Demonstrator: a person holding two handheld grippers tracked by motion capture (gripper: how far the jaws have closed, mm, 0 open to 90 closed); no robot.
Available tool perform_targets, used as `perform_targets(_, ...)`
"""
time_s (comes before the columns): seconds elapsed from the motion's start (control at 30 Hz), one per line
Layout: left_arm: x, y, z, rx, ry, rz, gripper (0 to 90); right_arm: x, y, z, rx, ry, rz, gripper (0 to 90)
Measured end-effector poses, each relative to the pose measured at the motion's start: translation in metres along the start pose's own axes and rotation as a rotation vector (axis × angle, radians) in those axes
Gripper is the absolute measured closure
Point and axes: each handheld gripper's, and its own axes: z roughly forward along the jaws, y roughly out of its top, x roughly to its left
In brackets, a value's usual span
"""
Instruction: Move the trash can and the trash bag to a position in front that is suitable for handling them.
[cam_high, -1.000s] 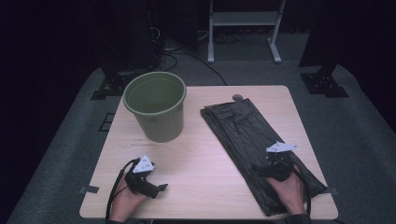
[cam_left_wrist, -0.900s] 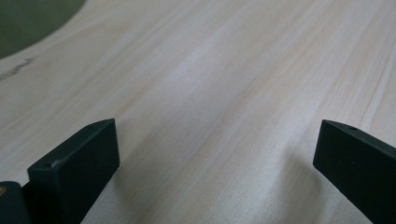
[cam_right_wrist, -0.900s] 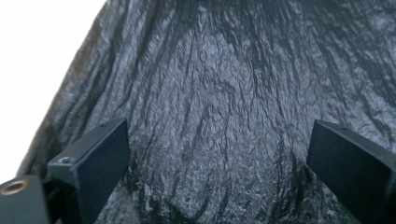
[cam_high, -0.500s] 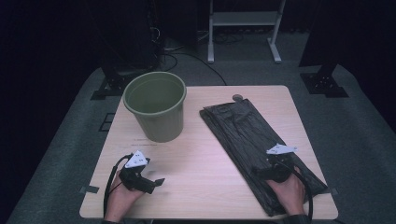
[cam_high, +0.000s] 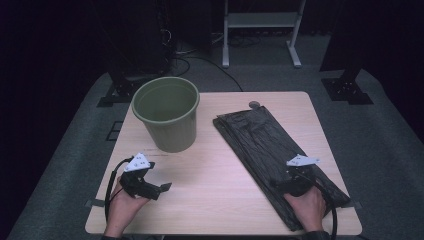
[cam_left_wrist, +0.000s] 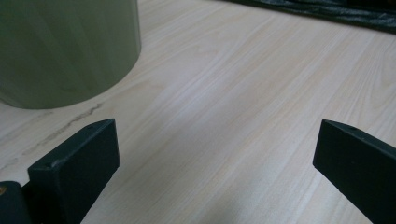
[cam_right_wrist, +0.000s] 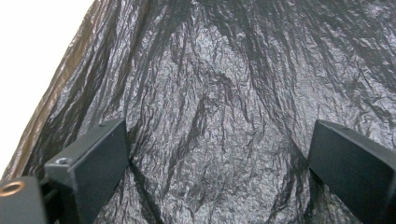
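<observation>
R gripper (cam_high: 280, 184) sits over the near end of the black bin bag (cam_high: 265, 145), jaws spread wide w/ crinkled plastic between them, nothing pinched. Bag lies flat along the right half of the wooden table (cam_high: 220, 200), running diagonally. L gripper (cam_high: 162, 187) rests low on bare wood near the front-left, jaws also apart, empty, w/ the green bin (cam_high: 167, 120) just beyond it, upright.

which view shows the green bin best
The high view: the whole green bin shows there, upright on the table with its open rim and inside visible, beside the black plastic bag. The left gripper view catches just part of its lower wall, close and cropped. The right gripper view looks onto the bag.
</observation>
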Motion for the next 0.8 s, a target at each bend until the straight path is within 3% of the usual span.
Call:
perform_targets(0.4,0.013,0.035,-0.033,-0.038,0.030,-0.031,0.0,0.000,0.000,0.001,0.004,0.000,0.001,2.4)
perform_targets(0.8,0.027,0.061,-0.044,-0.055,0.051,-0.048,0.0,-0.001,0.001,0.001,0.004,0.000,0.001,2.4)
